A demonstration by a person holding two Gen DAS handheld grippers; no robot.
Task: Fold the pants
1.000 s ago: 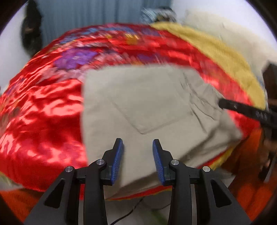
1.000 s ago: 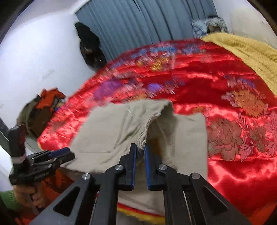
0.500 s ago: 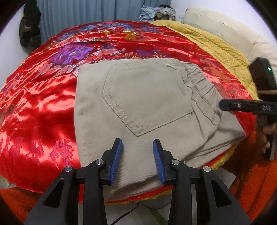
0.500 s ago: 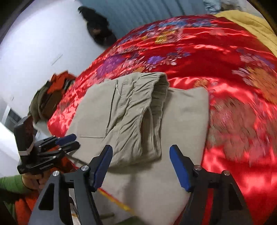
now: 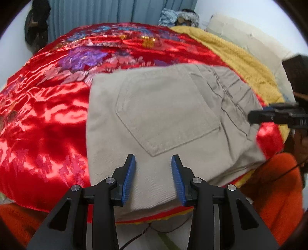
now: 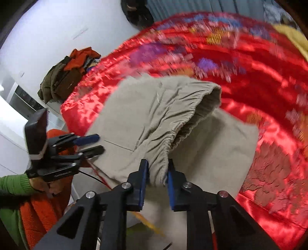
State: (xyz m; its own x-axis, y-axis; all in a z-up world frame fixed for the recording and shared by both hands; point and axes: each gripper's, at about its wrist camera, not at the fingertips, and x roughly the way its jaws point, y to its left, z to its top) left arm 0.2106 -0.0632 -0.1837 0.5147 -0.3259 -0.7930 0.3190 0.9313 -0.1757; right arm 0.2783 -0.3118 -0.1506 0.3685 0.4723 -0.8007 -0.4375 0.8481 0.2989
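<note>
Beige pants (image 5: pixel 163 119) lie folded on the red satin bedspread (image 5: pixel 44 119), back pocket up, elastic waistband to the right. My left gripper (image 5: pixel 153 167) is open and empty, hovering over the near edge of the pants. It also shows in the right wrist view (image 6: pixel 90 144). My right gripper (image 6: pixel 156 172) is shut on the waistband edge of the pants (image 6: pixel 154 119) and holds that layer above the lower layer. It also shows in the left wrist view (image 5: pixel 269 115) at the right side of the pants.
A yellow blanket (image 5: pixel 240 61) covers the bed's far right side. A pile of clothes (image 6: pixel 67 73) sits by the white wall at the left. Blue curtains (image 5: pixel 115 11) hang behind the bed. The bed's near edge drops to the floor with a cable (image 5: pixel 138 234).
My right gripper, open half a second ago, has closed on the waistband edge and lifted it. My left gripper stays open over the near edge of the pants.
</note>
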